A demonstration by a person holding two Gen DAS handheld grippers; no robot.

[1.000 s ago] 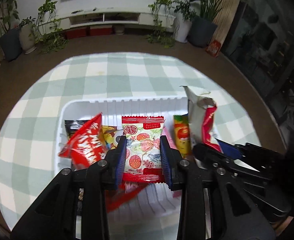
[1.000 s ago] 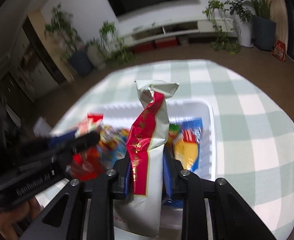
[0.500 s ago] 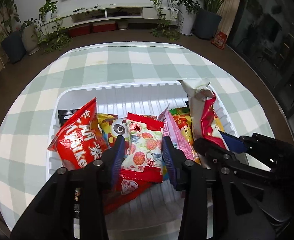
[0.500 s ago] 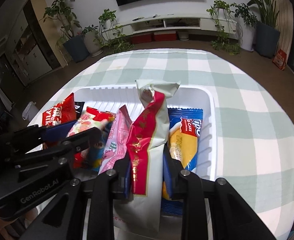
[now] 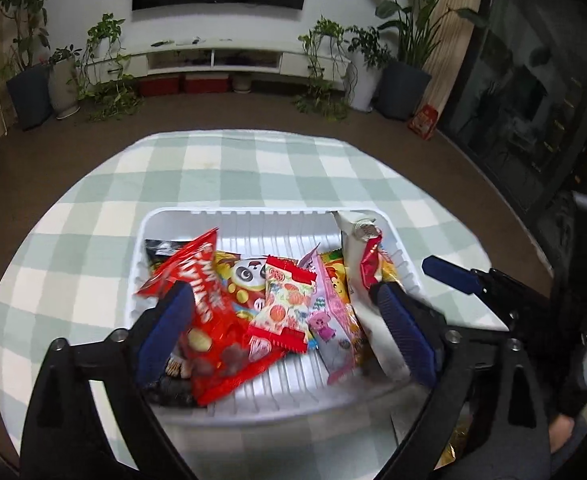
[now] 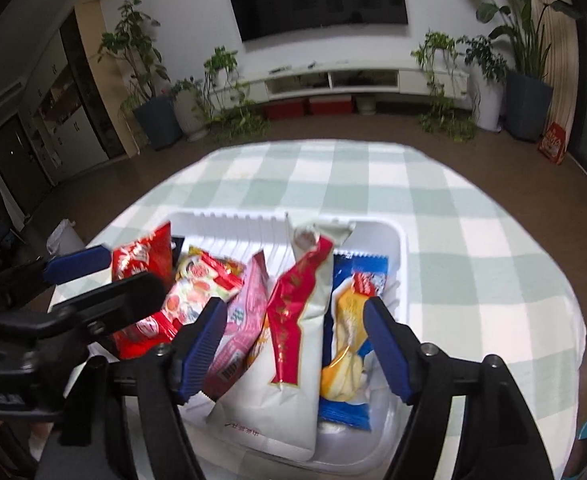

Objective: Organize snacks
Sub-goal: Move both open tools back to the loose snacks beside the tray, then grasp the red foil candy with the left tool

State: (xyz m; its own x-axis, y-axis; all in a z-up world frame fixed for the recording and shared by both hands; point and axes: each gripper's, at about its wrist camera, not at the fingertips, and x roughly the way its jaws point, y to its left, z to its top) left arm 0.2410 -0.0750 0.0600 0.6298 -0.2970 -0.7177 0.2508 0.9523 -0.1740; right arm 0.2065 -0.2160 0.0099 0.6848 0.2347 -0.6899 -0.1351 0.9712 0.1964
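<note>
A white ribbed tray (image 5: pixel 253 220) (image 6: pixel 397 240) on the checked tablecloth holds several snack packets standing side by side. My left gripper (image 5: pixel 281 312) is open and empty just above the small fruit-print packet (image 5: pixel 287 304), which rests among the others beside a large red bag (image 5: pixel 197 276). My right gripper (image 6: pixel 293 320) is open and empty around the tall white packet with a red ribbon (image 6: pixel 297 320), which leans in the tray. A blue cake packet (image 6: pixel 353 328) lies to its right, a pink packet (image 6: pixel 241 312) to its left. The right gripper (image 5: pixel 413 288) also shows in the left wrist view.
The tray sits near the front of a round table with a green and white checked cloth (image 5: pixel 253 168). Brown floor surrounds the table. Potted plants (image 6: pixel 149 80), a low white TV shelf (image 6: pixel 333 80) and a wall TV stand far behind.
Both grippers have opened and pulled back. The fruit-print packet and the white ribbon packet, held before, now rest in the tray.
</note>
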